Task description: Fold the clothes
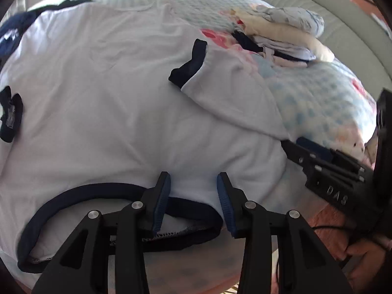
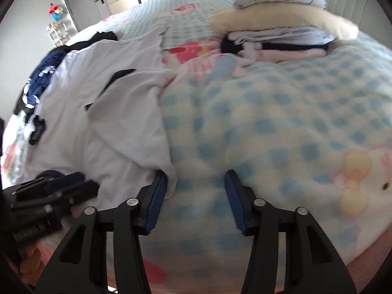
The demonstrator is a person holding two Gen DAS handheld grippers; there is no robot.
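Note:
A white T-shirt (image 1: 110,85) with navy trim lies spread flat on the bed. Its navy collar (image 1: 98,191) faces me and its right sleeve (image 1: 220,93) is folded inward. My left gripper (image 1: 193,175) hovers over the collar's right end, open, with shirt fabric showing between the jaws but not pinched. In the right wrist view my right gripper (image 2: 196,174) is open at the T-shirt's (image 2: 98,127) near right corner. Its left pad (image 2: 156,196) sits against the cloth edge, and only blanket shows between the jaws. Each gripper also shows in the other view, the right gripper (image 1: 318,156) and the left gripper (image 2: 61,183).
The bed has a blue-checked blanket (image 2: 269,122) with pink prints. A pile of folded clothes (image 2: 281,31) sits at the far right by a padded headboard (image 1: 318,12). A dark blue garment (image 2: 41,78) lies crumpled beyond the shirt. A hand (image 1: 367,252) holds the right gripper.

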